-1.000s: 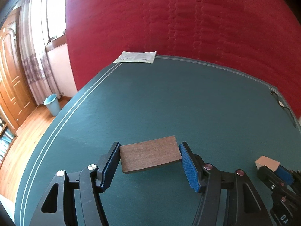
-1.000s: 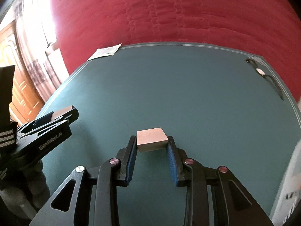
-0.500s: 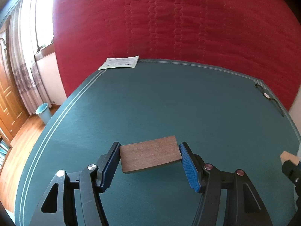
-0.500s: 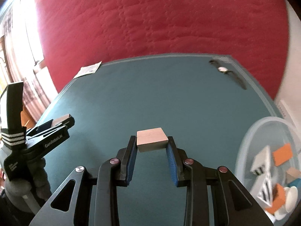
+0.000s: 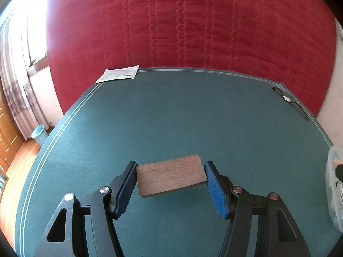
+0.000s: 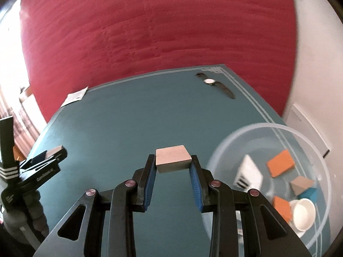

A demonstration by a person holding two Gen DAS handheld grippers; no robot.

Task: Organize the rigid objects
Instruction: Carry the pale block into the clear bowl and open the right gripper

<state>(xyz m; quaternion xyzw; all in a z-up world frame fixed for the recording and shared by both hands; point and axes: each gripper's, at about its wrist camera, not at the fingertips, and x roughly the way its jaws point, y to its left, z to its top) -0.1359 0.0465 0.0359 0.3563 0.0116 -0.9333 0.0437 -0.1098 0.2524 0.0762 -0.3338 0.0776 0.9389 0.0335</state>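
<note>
My left gripper (image 5: 170, 176) is shut on a flat dark brown wooden slab (image 5: 171, 177), held above the green table mat (image 5: 171, 111). My right gripper (image 6: 173, 162) is shut on a small pale wooden block (image 6: 172, 158), raised over the mat just left of a clear plastic bowl (image 6: 253, 128). The bowl holds several blocks: orange ones (image 6: 280, 166), a grey and blue one, a white striped piece (image 6: 249, 172) and a small white cup (image 6: 303, 214). In the right wrist view the left gripper (image 6: 54, 153) with its slab shows at the far left.
A black wristwatch (image 5: 287, 99) lies at the mat's far right corner, a white paper sheet (image 5: 119, 75) at the far left corner. A red quilted wall stands behind the table. A blue bin (image 5: 39, 133) sits on the wooden floor at left. The bowl's edge (image 5: 334, 188) shows at right.
My right gripper has swung rightward with the pale block, bringing the clear bowl into its view. My left gripper drifted right with the slab, and the right gripper left its view.
</note>
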